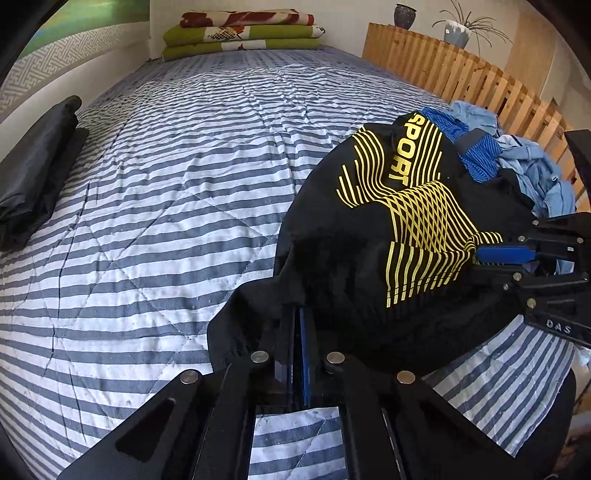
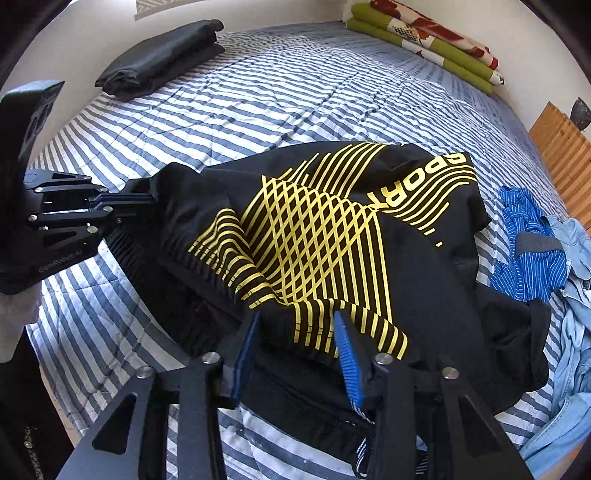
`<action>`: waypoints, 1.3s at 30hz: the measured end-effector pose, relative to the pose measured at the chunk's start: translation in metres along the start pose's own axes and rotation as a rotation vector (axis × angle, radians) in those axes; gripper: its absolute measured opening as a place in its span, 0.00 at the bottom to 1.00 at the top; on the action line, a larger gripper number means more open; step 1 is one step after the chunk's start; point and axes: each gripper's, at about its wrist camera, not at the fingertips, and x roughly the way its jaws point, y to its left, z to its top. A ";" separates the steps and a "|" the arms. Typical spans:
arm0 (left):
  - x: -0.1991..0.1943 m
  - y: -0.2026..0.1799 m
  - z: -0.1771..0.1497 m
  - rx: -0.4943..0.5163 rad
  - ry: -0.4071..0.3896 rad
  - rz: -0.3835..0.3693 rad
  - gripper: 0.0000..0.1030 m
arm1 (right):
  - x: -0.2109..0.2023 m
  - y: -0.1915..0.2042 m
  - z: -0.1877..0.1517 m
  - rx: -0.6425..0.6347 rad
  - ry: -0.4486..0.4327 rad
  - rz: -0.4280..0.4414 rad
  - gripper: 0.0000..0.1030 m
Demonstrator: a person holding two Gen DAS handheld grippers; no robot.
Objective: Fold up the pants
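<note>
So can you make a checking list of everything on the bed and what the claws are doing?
Surface: striped quilt, wrinkled.
Job's things: black pants with yellow lines, bunched up on the quilt.
Clutter: blue clothes pile; folded dark garment; folded blankets.
Claws: left claw shut on the pants' edge; right claw open around a fold.
Cables: nothing seen.
Surroundings: wooden slat rail, potted plant.

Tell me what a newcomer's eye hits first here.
The black pants with a yellow line print and SPORT lettering, lying crumpled on the blue-striped quilt. The left gripper is clamped on their edge; the right gripper stands open over them. Far corner: folded dark garment.
</note>
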 end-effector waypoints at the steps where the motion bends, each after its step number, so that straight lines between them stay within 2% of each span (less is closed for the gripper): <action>1: -0.007 0.004 -0.003 -0.003 -0.008 0.005 0.02 | 0.003 -0.002 0.001 0.004 0.009 -0.011 0.10; 2: -0.015 0.009 -0.005 -0.011 -0.016 0.004 0.02 | 0.005 -0.004 0.001 0.015 0.016 -0.020 0.05; 6: -0.048 0.023 -0.025 -0.001 -0.034 -0.004 0.02 | 0.003 -0.019 0.003 0.067 0.000 -0.023 0.00; 10: -0.067 0.029 -0.048 0.029 -0.009 0.013 0.02 | 0.004 -0.027 0.006 0.098 -0.007 -0.057 0.00; 13: -0.076 0.037 -0.063 0.006 0.008 0.004 0.03 | 0.007 -0.033 0.007 0.130 -0.005 -0.100 0.00; 15: -0.079 0.042 -0.072 -0.006 0.015 0.010 0.03 | 0.002 -0.030 0.006 0.124 -0.033 -0.068 0.01; 17: -0.081 0.046 -0.080 -0.024 0.025 0.008 0.02 | -0.011 -0.009 0.004 0.053 -0.069 0.048 0.05; 18: -0.083 0.047 -0.083 -0.033 0.029 0.007 0.02 | -0.016 0.007 0.003 -0.003 -0.072 0.096 0.19; 19: -0.086 0.048 -0.088 -0.047 0.040 -0.010 0.02 | -0.020 0.024 0.002 -0.067 -0.081 0.102 0.43; 20: -0.090 0.047 -0.094 -0.061 0.057 -0.047 0.01 | -0.022 0.042 0.000 -0.134 -0.097 0.073 0.53; 21: -0.095 0.045 -0.102 -0.059 0.072 -0.085 0.01 | -0.021 0.059 -0.001 -0.201 -0.107 0.045 0.60; 24: -0.110 0.023 -0.125 0.018 0.106 -0.209 0.04 | -0.008 0.089 0.000 -0.302 -0.089 -0.004 0.60; 25: -0.114 0.015 -0.129 0.051 0.115 -0.202 0.20 | -0.001 0.093 0.002 -0.305 -0.076 -0.018 0.55; 26: -0.116 0.009 -0.131 0.073 0.114 -0.171 0.57 | 0.004 0.093 0.004 -0.298 -0.063 -0.031 0.46; 27: -0.118 0.006 -0.130 0.083 0.098 -0.144 0.75 | 0.009 0.090 0.007 -0.280 -0.048 -0.032 0.23; 28: -0.121 0.006 -0.127 0.085 0.051 -0.122 0.88 | 0.012 0.084 0.010 -0.248 -0.039 -0.024 0.12; 29: -0.121 0.009 -0.123 0.079 0.019 -0.104 0.88 | 0.010 0.074 0.010 -0.207 -0.046 -0.010 0.11; 31: -0.110 0.017 -0.109 0.043 0.009 -0.085 0.86 | -0.002 0.055 0.015 -0.113 -0.072 0.043 0.07; 33: -0.090 0.025 -0.094 0.031 0.025 -0.065 0.76 | -0.022 0.035 0.018 -0.017 -0.103 0.101 0.07; 34: -0.080 0.026 -0.089 0.034 0.052 -0.076 0.65 | -0.032 0.025 0.020 0.020 -0.116 0.130 0.07; 35: -0.070 0.028 -0.085 0.022 0.087 -0.128 0.40 | -0.041 0.018 0.021 0.045 -0.130 0.150 0.07; 36: -0.066 0.032 -0.082 -0.028 0.110 -0.233 0.32 | -0.051 0.012 0.023 0.060 -0.145 0.154 0.07; 37: -0.067 0.036 -0.081 -0.074 0.118 -0.315 0.35 | -0.058 0.007 0.025 0.069 -0.159 0.144 0.07; 38: -0.065 0.031 -0.082 -0.048 0.139 -0.312 0.42 | -0.065 0.003 0.026 0.076 -0.166 0.134 0.07; 39: -0.064 0.023 -0.084 0.022 0.157 -0.244 0.47 | -0.070 0.000 0.026 0.080 -0.171 0.127 0.07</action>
